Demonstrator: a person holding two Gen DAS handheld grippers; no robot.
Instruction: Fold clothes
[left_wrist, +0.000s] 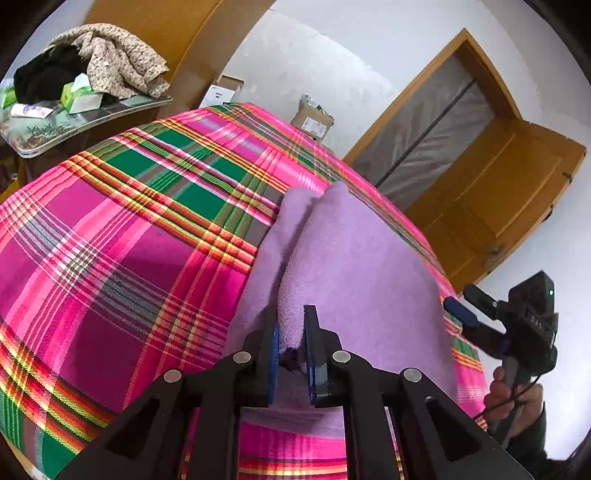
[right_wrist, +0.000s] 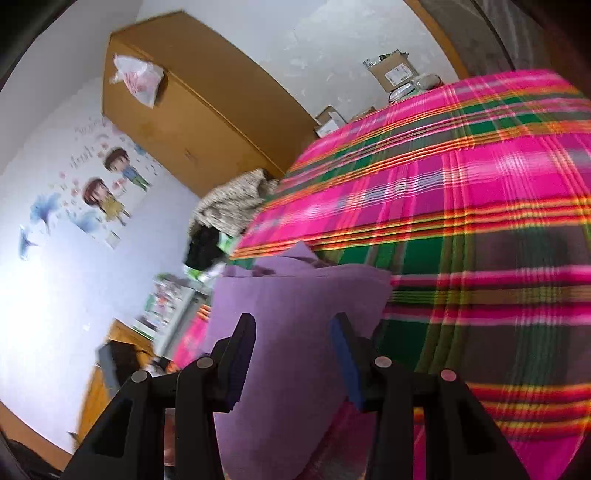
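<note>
A purple fleece garment (left_wrist: 354, 258) lies on the pink and green plaid bedsheet (left_wrist: 122, 236), one edge lifted into a ridge. My left gripper (left_wrist: 291, 325) is shut on a fold of this purple cloth at its near end. In the left wrist view my right gripper (left_wrist: 467, 306) hovers beyond the cloth's right edge, a hand (left_wrist: 509, 398) holding it. In the right wrist view the right gripper (right_wrist: 293, 328) stands open, its fingers wide apart, with the purple garment (right_wrist: 295, 295) just ahead of and below them. That view is blurred.
A side table (left_wrist: 92, 118) carries a pile of clothes (left_wrist: 110, 59) and a tissue box (left_wrist: 79, 94). Cardboard boxes (left_wrist: 312, 120) sit by the wall beyond the bed. A wooden door (left_wrist: 491, 192) stands open at the right. A wardrobe (right_wrist: 192, 110) is at the left.
</note>
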